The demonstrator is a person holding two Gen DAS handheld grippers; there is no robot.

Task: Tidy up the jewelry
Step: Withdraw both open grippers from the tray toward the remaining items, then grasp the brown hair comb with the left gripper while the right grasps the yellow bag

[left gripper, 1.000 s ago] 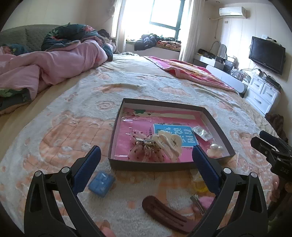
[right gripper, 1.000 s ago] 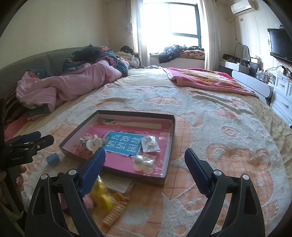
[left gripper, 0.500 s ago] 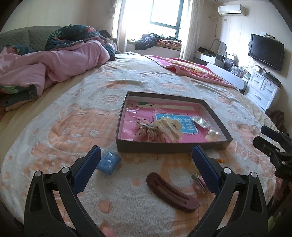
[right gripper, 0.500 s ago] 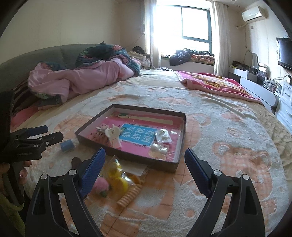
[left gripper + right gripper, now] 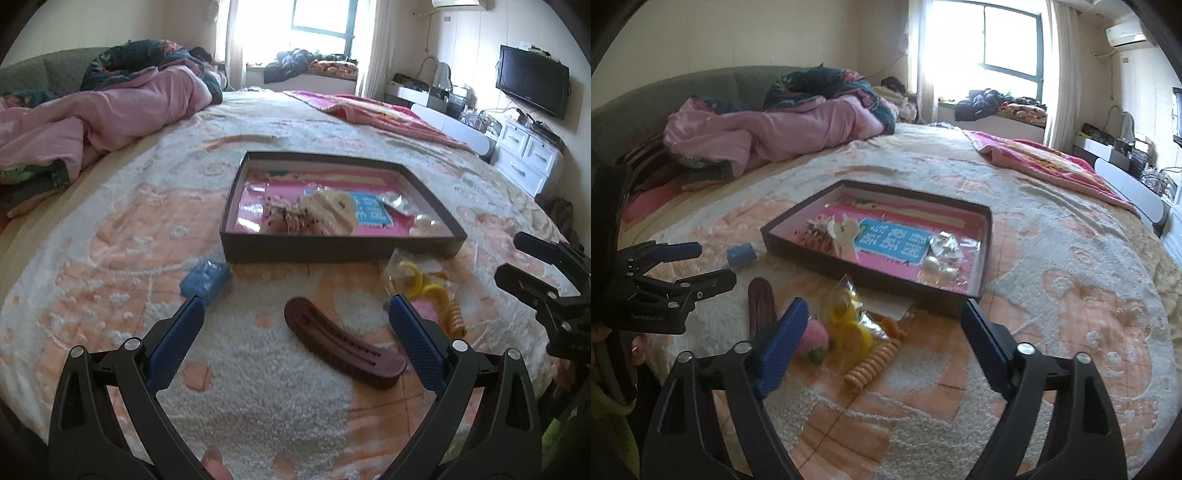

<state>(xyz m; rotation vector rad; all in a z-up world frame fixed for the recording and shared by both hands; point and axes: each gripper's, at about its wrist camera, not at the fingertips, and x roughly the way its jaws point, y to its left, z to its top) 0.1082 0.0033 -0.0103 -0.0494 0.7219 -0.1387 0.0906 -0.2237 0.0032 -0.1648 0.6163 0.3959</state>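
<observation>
A dark shallow box (image 5: 332, 253) (image 5: 875, 282) with a pink floor lies on the bed, holding a cream claw clip (image 5: 332, 210), a spotted bow and pearl pieces. In front of it lie a brown hair clip (image 5: 343, 347) (image 5: 762, 299), a blue case (image 5: 205, 280) (image 5: 740, 254), yellow coil ties in a clear bag (image 5: 417, 282) (image 5: 846, 325), a pink pompom (image 5: 816, 336) and an orange coil (image 5: 875, 362). My left gripper (image 5: 295, 310) (image 5: 690, 266) stands open over the brown clip. My right gripper (image 5: 882, 310) (image 5: 524, 266) is closing around the ties and pompom, pads not pressing them.
The bed carries a fluffy peach and white blanket (image 5: 110, 240). A heap of pink bedding (image 5: 110, 114) lies at the far left and a red blanket (image 5: 380, 114) at the far right. White drawers and a television (image 5: 532, 85) stand beyond the bed's right edge.
Both grippers have drawn back from the box and sunk lower, so the loose items in front of it now lie between their fingers. The right jaws have narrowed a little.
</observation>
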